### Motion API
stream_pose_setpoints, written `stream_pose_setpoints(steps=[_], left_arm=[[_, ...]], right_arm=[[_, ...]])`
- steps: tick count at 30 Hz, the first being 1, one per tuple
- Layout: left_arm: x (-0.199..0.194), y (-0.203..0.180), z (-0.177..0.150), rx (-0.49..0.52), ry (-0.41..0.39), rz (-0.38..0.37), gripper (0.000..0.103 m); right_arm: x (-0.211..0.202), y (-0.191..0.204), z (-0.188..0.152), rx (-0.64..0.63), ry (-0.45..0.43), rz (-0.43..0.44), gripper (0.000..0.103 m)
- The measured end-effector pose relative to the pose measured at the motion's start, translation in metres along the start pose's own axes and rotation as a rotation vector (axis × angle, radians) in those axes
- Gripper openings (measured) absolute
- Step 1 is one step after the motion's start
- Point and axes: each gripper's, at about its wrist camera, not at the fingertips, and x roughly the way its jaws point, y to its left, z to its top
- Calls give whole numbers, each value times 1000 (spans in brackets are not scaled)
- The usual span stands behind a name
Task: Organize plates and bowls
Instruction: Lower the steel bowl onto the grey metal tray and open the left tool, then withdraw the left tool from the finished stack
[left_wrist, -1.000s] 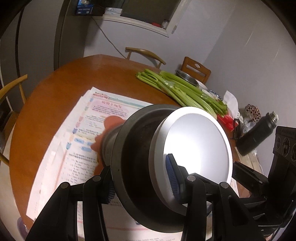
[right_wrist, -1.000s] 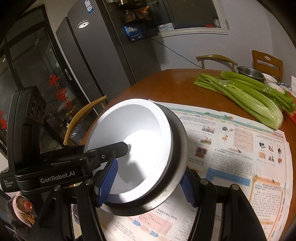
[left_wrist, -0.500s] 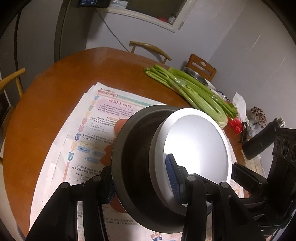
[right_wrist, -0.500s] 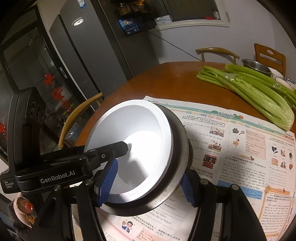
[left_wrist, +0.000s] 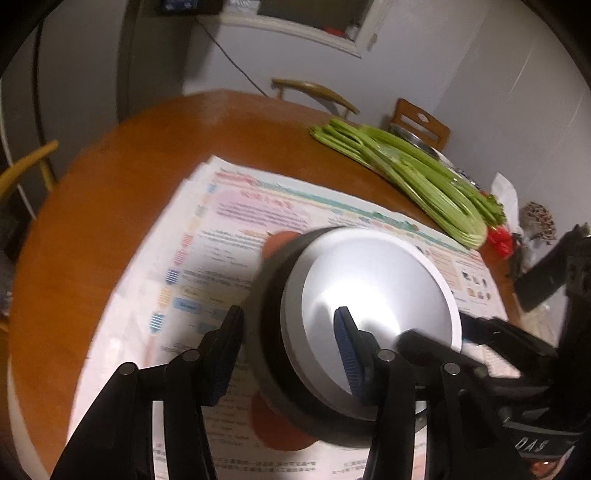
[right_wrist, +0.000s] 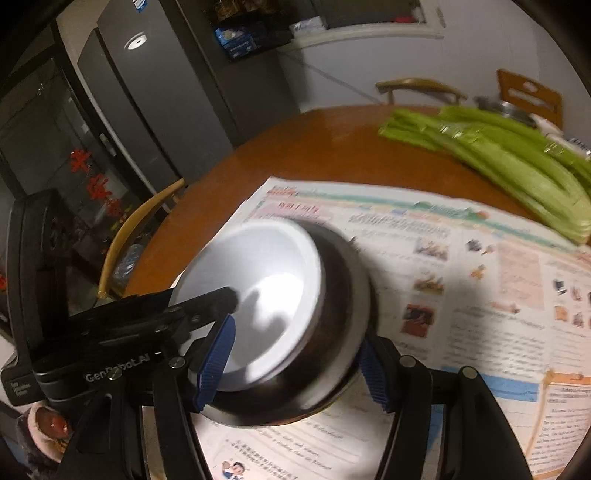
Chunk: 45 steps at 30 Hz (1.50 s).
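Observation:
A white bowl sits nested in a dark metal bowl, and the tilted stack hangs just over the newspaper. My left gripper straddles the rim with its jaws opening: the inner pad is in the white bowl and the outer finger stands apart from the dark wall. My right gripper is shut on the opposite rim, one pad inside the white bowl and one against the outside of the dark bowl. An orange-red shape shows under the stack; I cannot tell what it is.
The round wooden table carries spread newspapers, a celery bundle, a steel basin and a black flask at the right. Wooden chairs ring the table. A dark fridge stands behind.
Both grippers and the bowl stack have come down closer to the newspaper. The left gripper's outer finger has drawn away from the dark bowl's wall.

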Motion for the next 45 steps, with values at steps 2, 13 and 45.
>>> stream_pose_setpoints(steps=[2,13,45], left_arm=[[-14,2,-2,-3,-50,36,62],[-75,-26,-78,49,-160,133,75],[-66,-41,-131,52,-82,197,75]], right_arm=[[-10,1,1,-14,-38,-43,65],[-78,24,-60,-168,-207,-174,65],[-88,11,-123,-130,-157,-201,65]])
